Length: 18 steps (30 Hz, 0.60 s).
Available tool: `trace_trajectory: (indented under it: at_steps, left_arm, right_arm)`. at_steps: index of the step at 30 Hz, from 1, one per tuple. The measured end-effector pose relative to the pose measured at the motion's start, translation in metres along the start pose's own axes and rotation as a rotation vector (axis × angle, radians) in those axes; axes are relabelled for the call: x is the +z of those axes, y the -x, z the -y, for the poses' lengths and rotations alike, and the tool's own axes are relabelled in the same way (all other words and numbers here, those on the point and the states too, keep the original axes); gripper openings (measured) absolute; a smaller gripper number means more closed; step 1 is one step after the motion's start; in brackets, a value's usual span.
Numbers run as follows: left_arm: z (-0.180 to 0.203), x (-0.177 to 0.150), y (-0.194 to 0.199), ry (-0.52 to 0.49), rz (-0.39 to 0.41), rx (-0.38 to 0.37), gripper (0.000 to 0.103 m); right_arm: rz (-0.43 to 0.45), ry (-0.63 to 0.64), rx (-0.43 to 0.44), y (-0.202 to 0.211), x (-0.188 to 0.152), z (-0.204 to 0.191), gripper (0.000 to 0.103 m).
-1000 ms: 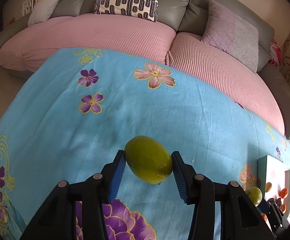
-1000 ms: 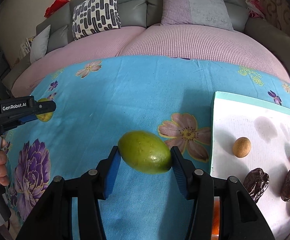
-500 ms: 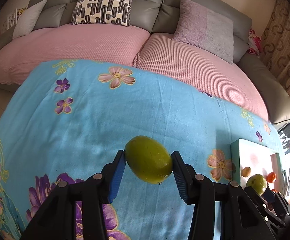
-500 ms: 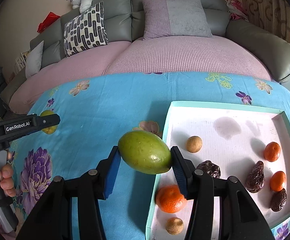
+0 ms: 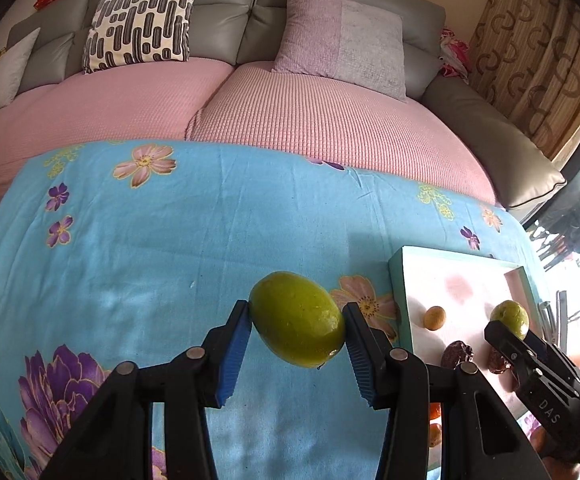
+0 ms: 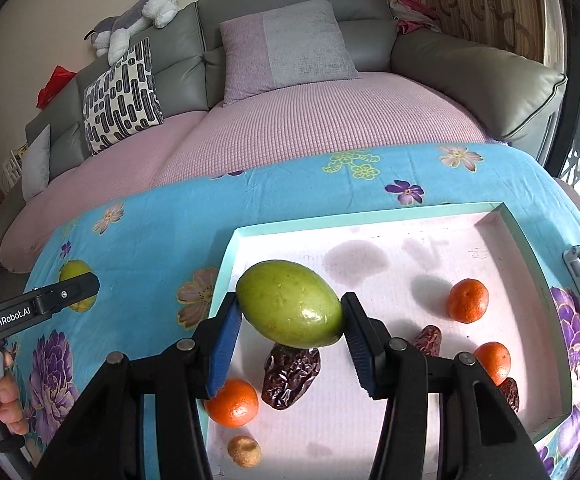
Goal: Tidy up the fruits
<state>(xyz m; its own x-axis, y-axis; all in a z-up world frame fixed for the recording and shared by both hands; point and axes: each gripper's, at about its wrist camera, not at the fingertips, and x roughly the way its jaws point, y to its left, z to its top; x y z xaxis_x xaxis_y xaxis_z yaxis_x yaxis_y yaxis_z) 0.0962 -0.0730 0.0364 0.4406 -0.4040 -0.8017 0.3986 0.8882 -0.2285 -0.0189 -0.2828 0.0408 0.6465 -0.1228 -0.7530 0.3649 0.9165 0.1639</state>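
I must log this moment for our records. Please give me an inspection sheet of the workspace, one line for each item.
Surface: blue floral cloth, bearing a white tray with a teal rim.
Job's things: one green mango in the left gripper above the cloth; a second green mango in the right gripper above the tray; tangerines, dates and small tan round fruits in the tray.
Clutter: nothing seen.
Grippers: both shut on a mango.
Cables: nothing seen.
Surroundings: grey sofa with pink cover, cushions, plush toy, curtain.
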Motion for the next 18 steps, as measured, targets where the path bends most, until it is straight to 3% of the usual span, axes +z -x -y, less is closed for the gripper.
trace_trajectory:
  at_steps: [7, 18]
  left_arm:
    - [0.034, -0.009, -0.009, -0.072, -0.031, -0.064, 0.05]
    - [0.1, -0.022, -0.038, -0.225, -0.051, -0.149, 0.05]
  right_arm:
    - [0.008, -0.057, -0.081, 0.003, 0.004, 0.039, 0.053]
    - [0.005, -0.075, -0.086, -0.015, 0.005, 0.062, 0.053]
